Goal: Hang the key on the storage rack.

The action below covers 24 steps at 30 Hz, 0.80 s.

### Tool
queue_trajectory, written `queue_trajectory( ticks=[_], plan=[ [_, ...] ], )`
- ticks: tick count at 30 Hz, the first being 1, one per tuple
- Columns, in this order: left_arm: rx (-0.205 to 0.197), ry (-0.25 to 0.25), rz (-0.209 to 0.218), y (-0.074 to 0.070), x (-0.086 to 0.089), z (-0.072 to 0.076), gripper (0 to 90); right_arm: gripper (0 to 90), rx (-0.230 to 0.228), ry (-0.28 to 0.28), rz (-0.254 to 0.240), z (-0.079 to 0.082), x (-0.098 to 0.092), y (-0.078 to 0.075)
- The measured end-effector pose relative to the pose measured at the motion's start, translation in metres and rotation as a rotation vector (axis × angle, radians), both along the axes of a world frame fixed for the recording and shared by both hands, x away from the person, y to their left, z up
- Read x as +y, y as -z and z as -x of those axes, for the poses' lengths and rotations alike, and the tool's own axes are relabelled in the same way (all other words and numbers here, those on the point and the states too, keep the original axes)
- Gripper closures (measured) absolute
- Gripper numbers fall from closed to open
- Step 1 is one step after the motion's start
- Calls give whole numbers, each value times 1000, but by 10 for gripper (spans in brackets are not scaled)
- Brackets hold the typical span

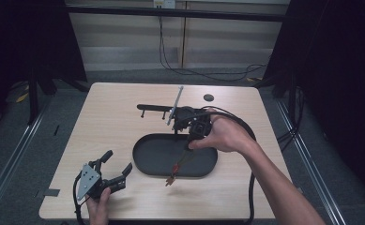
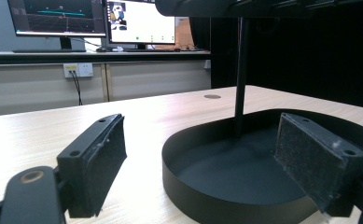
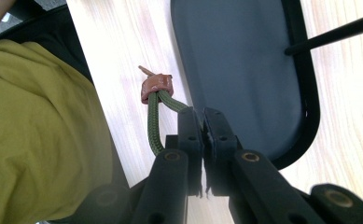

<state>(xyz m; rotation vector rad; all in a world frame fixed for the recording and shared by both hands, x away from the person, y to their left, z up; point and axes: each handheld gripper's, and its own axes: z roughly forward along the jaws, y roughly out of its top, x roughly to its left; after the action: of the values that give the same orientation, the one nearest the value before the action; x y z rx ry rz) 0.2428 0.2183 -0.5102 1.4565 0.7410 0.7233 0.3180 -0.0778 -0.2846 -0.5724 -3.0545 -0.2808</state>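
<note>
On the left, the left tool (image 1: 116,172) rests low on the worktop (image 1: 114,126), its jaws wide apart and empty, pointing at the black oval tray (image 1: 142,157). In the middle stands a black stand (image 1: 163,108) with a horizontal bar. On the right, the right tool (image 3: 202,122) is closed on a green braided cord (image 3: 155,126) with a brown leather end, hanging above the tray's near edge. It seems the cord is being carried; next it probably must be hung on the bar.

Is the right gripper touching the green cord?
Touching. In the right gripper view, the right gripper has its jaws closed together on the green cord, which loops out from between them toward its brown end.
</note>
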Motion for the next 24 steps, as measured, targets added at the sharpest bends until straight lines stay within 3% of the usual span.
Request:
queue_trajectory(
  ticks=[10, 17, 24],
  plan=[
    [6, 2, 1, 0, 0, 0, 160, 871, 3, -3, 14, -17, 7, -2],
    [4, -1, 2, 0, 0, 0, 161, 872, -4, -47, 15, -25, 15, -5],
    [6, 1, 6, 0, 0, 0, 161, 871, -14, 0, -8, -39, 15, -14]
  ],
)
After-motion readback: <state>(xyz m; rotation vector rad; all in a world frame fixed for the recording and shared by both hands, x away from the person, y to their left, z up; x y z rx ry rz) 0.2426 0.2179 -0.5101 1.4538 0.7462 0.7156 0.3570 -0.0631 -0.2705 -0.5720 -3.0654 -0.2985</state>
